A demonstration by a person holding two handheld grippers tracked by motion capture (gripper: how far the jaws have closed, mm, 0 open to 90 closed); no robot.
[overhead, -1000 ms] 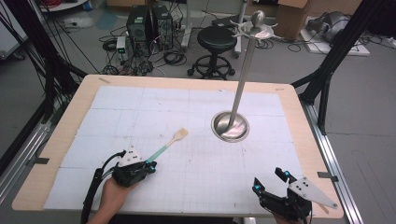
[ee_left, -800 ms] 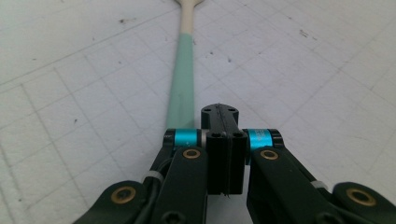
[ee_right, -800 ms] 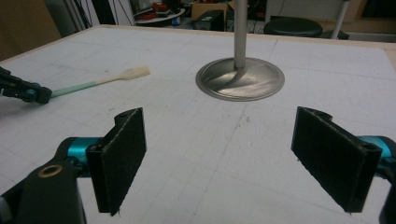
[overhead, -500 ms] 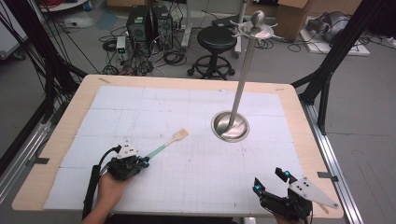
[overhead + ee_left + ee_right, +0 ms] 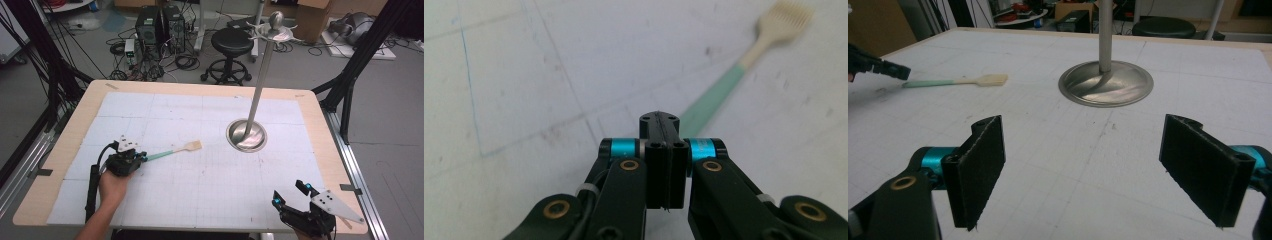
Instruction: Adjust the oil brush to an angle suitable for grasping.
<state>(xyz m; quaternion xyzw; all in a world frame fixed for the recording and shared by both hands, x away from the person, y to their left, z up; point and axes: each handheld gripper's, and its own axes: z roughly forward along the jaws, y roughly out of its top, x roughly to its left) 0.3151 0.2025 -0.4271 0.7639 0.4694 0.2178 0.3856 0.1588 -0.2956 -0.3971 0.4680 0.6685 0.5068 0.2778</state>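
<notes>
Left gripper (image 5: 142, 158), clamped on the spatula (image 5: 172, 151) handle end, has been shifted toward 9 o'clock; blade could droop or twist out while lifted toward the stand (image 5: 246, 135); right gripper (image 5: 290, 195) idles wide open.

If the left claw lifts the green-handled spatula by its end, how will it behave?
The flat green-handled spatula with a beige head looks thin and long, so probably light and perhaps slightly bendy. Held at its handle tip by the shut left claw, its head may droop. Being flat, it should not roll.
</notes>
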